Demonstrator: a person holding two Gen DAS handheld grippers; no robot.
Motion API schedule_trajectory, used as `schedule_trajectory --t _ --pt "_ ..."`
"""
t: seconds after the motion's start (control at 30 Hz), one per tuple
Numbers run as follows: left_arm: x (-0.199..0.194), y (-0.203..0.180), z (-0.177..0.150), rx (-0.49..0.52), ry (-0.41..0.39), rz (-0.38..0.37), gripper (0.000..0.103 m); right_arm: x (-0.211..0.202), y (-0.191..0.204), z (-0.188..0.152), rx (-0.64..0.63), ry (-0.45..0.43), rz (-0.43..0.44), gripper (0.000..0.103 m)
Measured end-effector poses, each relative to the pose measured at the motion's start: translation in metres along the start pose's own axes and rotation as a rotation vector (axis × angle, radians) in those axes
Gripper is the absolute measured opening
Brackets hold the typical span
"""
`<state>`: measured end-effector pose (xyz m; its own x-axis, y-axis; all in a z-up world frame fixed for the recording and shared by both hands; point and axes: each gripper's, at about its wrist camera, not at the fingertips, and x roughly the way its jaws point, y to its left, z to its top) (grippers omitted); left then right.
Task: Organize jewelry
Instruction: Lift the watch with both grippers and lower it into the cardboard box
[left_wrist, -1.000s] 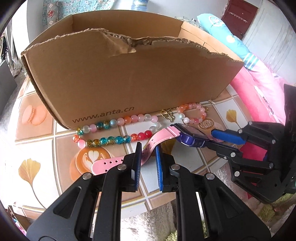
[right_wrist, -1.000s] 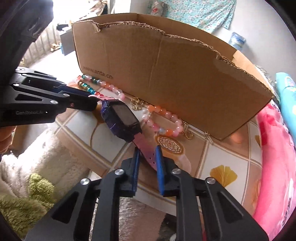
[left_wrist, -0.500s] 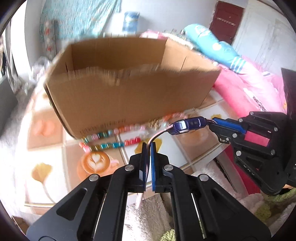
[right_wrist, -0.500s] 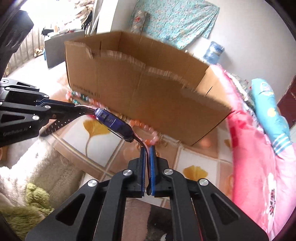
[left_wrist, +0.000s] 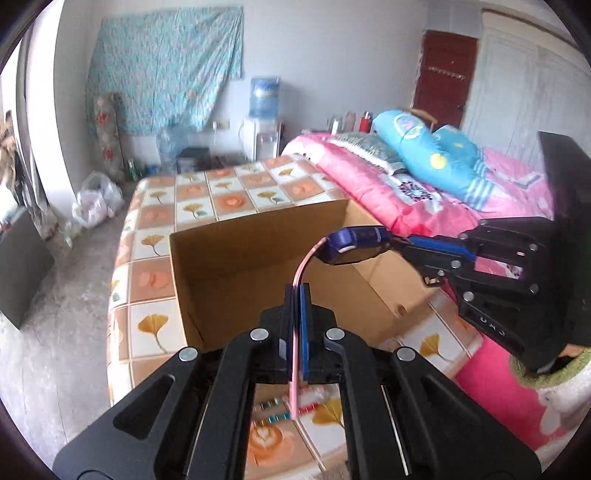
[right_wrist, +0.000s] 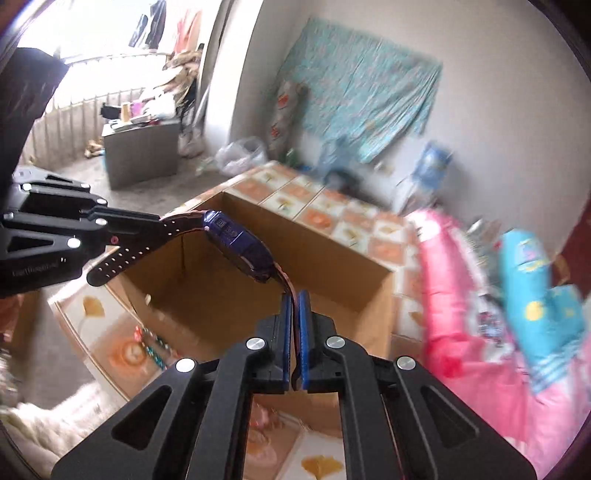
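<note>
In the left wrist view, the left gripper (left_wrist: 298, 291) has its fingers pinching the pink strap of the watch (left_wrist: 356, 242); the strap's free end hangs down below the pads. The watch's purple body hangs in the air above the open cardboard box (left_wrist: 258, 266), over its right half. The right gripper (left_wrist: 410, 245) reaches in from the right of the box and grips the watch's other side. Blurred coloured beads (left_wrist: 280, 406) lie on the tiled surface (left_wrist: 155, 280) in front of the box.

In the right wrist view, the right gripper (right_wrist: 294, 295) has its fingers clamped on the strap just below the watch (right_wrist: 238, 245), above the box (right_wrist: 207, 295). The left gripper (right_wrist: 157, 227) pinches the perforated strap over the box's left edge.
</note>
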<state>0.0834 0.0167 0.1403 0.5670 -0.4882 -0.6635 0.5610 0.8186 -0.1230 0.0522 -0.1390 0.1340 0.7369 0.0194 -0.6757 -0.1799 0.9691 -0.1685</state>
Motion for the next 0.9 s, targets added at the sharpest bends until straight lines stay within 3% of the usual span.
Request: schedule_trajectory --t 0.13,0.3,0.4,0.57,0.67,0.9 --pt "0.057 0.025 0.025 -0.043 0.131 -0.002 0.002 0.067 -0.035 0.021 0.057 0.173 0.137 0.004" --pt "0.135 0.053 0.028 -0.085 0.329 0.008 0.002 0.157 -0.051 0.023 0.072 0.403 0.266 0.004" --pt "0.17 0.065 0.028 -0.104 0.427 0.007 0.002 0.194 -0.051 0.024 0.051 0.48 0.275 0.004" --pt "0.199 0.078 0.028 -0.118 0.528 0.038 0.003 0.239 -0.059 0.03 0.101 0.58 0.296 0.005" --pt "0.199 0.08 0.034 -0.116 0.504 0.057 0.016 0.242 -0.064 0.035 0.105 0.547 0.256 0.006" --pt "0.166 0.07 0.049 -0.076 0.359 0.094 0.057 0.209 -0.072 0.045 0.107 0.418 0.179 0.007"
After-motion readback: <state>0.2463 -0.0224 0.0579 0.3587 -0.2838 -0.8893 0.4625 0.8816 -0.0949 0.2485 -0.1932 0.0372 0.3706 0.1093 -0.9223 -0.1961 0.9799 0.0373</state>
